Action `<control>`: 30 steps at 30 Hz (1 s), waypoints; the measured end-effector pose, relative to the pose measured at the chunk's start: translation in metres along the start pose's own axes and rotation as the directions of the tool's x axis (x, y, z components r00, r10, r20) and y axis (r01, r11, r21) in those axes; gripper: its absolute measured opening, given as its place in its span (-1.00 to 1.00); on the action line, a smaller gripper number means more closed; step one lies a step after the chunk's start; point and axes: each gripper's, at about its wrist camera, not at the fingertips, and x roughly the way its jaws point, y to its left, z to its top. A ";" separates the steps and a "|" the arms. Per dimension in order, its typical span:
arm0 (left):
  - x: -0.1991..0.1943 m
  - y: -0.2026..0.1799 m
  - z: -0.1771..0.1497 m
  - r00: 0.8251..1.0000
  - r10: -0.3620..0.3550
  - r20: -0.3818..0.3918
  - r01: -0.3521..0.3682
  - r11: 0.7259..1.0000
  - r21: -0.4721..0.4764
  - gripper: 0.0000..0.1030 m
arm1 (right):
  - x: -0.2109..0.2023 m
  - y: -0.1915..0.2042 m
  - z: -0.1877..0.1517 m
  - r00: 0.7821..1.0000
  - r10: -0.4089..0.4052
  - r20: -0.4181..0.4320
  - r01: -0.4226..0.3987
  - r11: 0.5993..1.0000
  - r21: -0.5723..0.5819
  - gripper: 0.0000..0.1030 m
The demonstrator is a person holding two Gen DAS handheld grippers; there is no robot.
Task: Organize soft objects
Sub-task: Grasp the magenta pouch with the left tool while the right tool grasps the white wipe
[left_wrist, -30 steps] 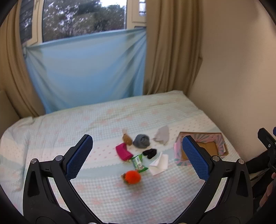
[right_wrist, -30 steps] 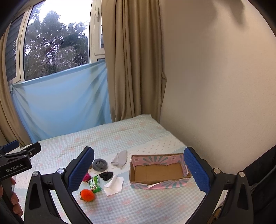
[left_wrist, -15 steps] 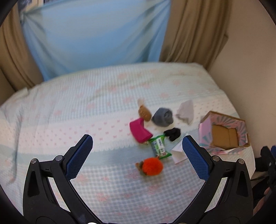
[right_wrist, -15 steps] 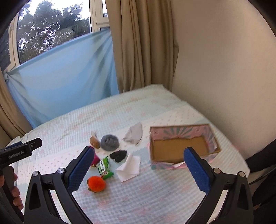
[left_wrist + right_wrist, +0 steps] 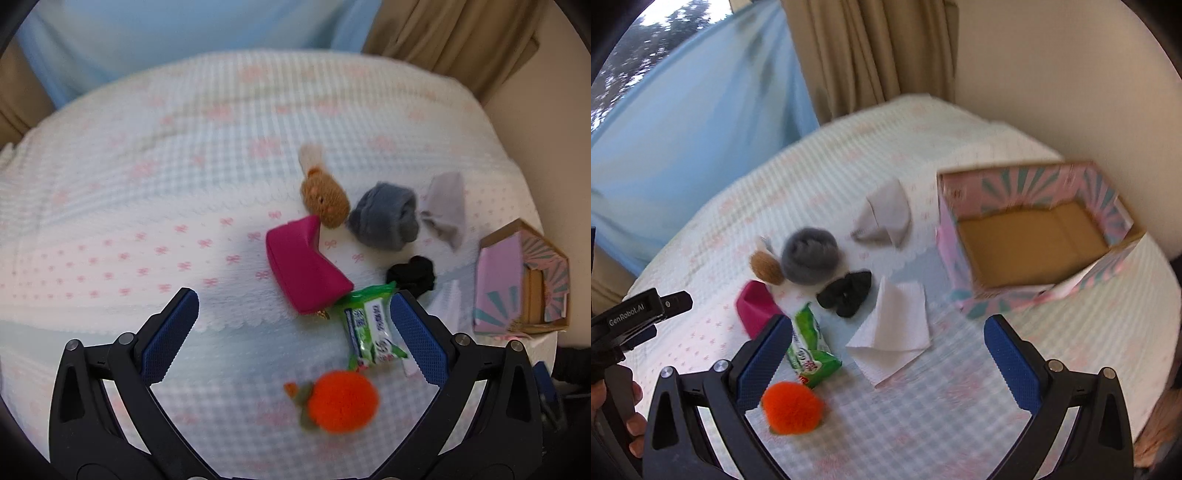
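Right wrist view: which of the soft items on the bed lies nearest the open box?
The pale grey folded cloth. It lies just left of the box, closer than the white tissue, black scrunchie or orange pompom.

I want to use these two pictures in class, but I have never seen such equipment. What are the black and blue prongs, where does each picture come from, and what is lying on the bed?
The prongs are hand-held grippers, one per hand, each with a fisheye camera looking along its two blue-padded fingers. One picture comes from the left gripper, the other from the right gripper. Both are open and hold nothing.

On the bedspread lie an orange pom-pom, a green packet, a magenta pouch, a brown knitted toy, a grey rolled sock, a black scrunchie, a pale grey cloth and a white tissue. At the right stands an empty pink patterned cardboard box.
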 end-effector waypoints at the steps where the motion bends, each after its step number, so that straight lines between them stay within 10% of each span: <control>1: 0.014 0.000 0.001 1.000 -0.004 -0.017 0.004 1.000 0.000 0.99 | 0.010 0.001 -0.002 1.000 -0.003 -0.009 0.003 1.000 0.007 1.00; 21: 0.152 -0.005 0.010 0.985 -0.025 -0.168 0.022 1.000 -0.022 0.79 | 0.149 0.001 -0.035 0.980 -0.076 -0.182 0.089 0.994 0.063 0.83; 30: 0.154 -0.012 0.017 0.988 -0.001 -0.153 0.004 1.000 0.018 0.02 | 0.142 -0.001 -0.038 0.984 -0.062 -0.169 0.067 0.998 0.021 0.14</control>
